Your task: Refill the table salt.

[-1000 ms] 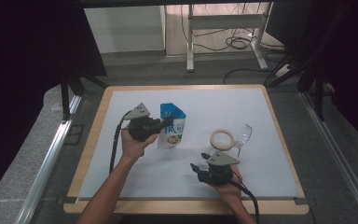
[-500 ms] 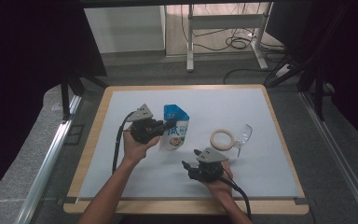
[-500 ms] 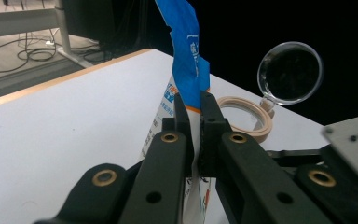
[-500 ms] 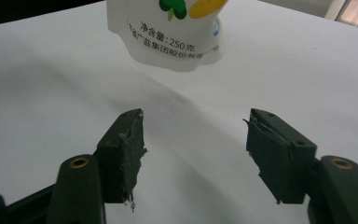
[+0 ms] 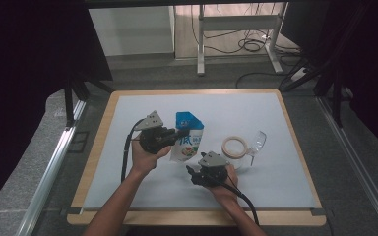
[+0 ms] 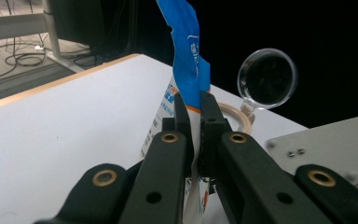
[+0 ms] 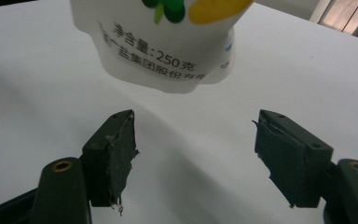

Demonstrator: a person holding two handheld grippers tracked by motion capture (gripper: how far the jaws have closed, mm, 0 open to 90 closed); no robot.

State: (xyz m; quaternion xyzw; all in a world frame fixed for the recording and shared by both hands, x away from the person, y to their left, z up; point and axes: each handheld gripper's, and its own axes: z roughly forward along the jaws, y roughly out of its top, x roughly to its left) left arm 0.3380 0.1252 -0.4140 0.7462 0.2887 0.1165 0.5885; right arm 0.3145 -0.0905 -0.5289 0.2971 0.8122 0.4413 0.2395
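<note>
- Nearest the person, the right gripper (image 5: pixel 193 173) hangs just short of the pouch's lower end, its jaws spread with nothing between them; they have just been opening, apparently to take that end.
- Mid-table, the left gripper (image 5: pixel 181 132) pinches the blue-topped pouch (image 5: pixel 187 142) by its edge, holding it upright and steady.
- Farther right, a tape ring (image 5: pixel 235 146) and clear glass (image 5: pixel 256 143) lie aside.

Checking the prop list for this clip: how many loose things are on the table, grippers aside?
3. A pouch near the middle, pinched by the left gripper; a tape roll to its right; a clear glass lying just right of the roll. None seems hidden.
</note>
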